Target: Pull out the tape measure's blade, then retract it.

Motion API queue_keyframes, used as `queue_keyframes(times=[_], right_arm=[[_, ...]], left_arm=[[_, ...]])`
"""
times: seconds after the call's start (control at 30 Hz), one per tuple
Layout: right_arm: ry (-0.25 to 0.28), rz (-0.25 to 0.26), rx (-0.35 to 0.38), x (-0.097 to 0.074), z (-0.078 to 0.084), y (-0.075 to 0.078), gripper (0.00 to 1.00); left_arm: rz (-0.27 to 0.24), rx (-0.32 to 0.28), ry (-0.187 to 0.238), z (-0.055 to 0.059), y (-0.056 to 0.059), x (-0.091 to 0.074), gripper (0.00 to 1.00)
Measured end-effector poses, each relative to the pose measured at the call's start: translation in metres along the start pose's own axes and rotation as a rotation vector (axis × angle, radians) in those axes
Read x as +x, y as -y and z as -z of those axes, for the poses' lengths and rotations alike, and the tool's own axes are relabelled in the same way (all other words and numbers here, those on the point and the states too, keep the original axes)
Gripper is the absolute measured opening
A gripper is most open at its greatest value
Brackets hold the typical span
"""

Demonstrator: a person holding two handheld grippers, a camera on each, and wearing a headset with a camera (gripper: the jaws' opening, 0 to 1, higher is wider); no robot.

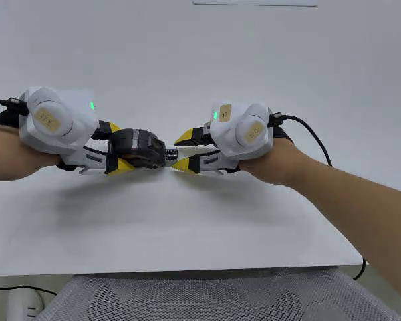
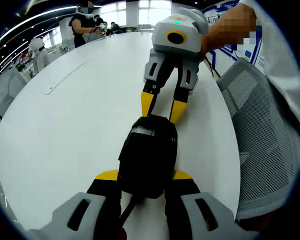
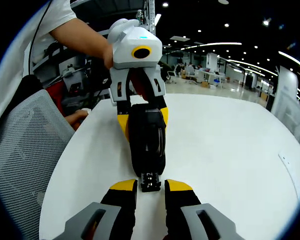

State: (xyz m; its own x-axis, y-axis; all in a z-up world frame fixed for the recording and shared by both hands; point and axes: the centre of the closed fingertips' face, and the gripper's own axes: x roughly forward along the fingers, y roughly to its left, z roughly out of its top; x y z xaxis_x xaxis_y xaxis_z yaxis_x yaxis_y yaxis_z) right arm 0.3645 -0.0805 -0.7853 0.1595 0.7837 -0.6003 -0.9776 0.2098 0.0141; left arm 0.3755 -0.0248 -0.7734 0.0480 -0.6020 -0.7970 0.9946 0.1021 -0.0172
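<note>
A black tape measure (image 1: pixel 137 147) is held above the white table, with my left gripper (image 1: pixel 119 147) shut on its case (image 2: pixel 149 155). The blade is wound in, and its metal end hook (image 3: pixel 150 181) sits at the case mouth (image 1: pixel 170 156). My right gripper (image 1: pixel 182 152) faces the left one, its yellow fingertips (image 3: pixel 124 185) pressed close on either side of the hook, shut on it. In the left gripper view the right gripper (image 2: pixel 162 106) reaches the far end of the case. In the right gripper view the left gripper (image 3: pixel 140 117) holds the case's far half (image 3: pixel 147 135).
The white table (image 1: pixel 200 221) runs wide under both grippers, its front edge close to me. A grey mesh chair (image 1: pixel 207 297) stands below that edge. A thin strip (image 2: pixel 65 75) lies flat on the table farther off. People sit at distant desks.
</note>
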Motion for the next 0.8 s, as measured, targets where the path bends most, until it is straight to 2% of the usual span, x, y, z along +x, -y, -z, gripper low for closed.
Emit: queue_keyframes(times=[0.23,0.37,0.53,0.8], right_arm=[[-0.017,0.004,-0.009,0.007,0.006,-0.002,0.17],[-0.006,0.012,0.004,0.009,0.005,-0.001,0.15],[0.003,0.0,-0.016,0.012,0.002,-0.002,0.15],[-0.007,-0.01,-0.036,0.012,0.002,-0.002,0.13]], left_arm=[[0.003,-0.001,-0.001,0.0,0.0,0.0,0.28],[0.004,0.0,0.0,0.0,0.0,0.0,0.28],[0.004,0.003,-0.002,0.0,0.0,0.0,0.28],[-0.003,0.004,0.004,0.0,0.0,0.0,0.28]])
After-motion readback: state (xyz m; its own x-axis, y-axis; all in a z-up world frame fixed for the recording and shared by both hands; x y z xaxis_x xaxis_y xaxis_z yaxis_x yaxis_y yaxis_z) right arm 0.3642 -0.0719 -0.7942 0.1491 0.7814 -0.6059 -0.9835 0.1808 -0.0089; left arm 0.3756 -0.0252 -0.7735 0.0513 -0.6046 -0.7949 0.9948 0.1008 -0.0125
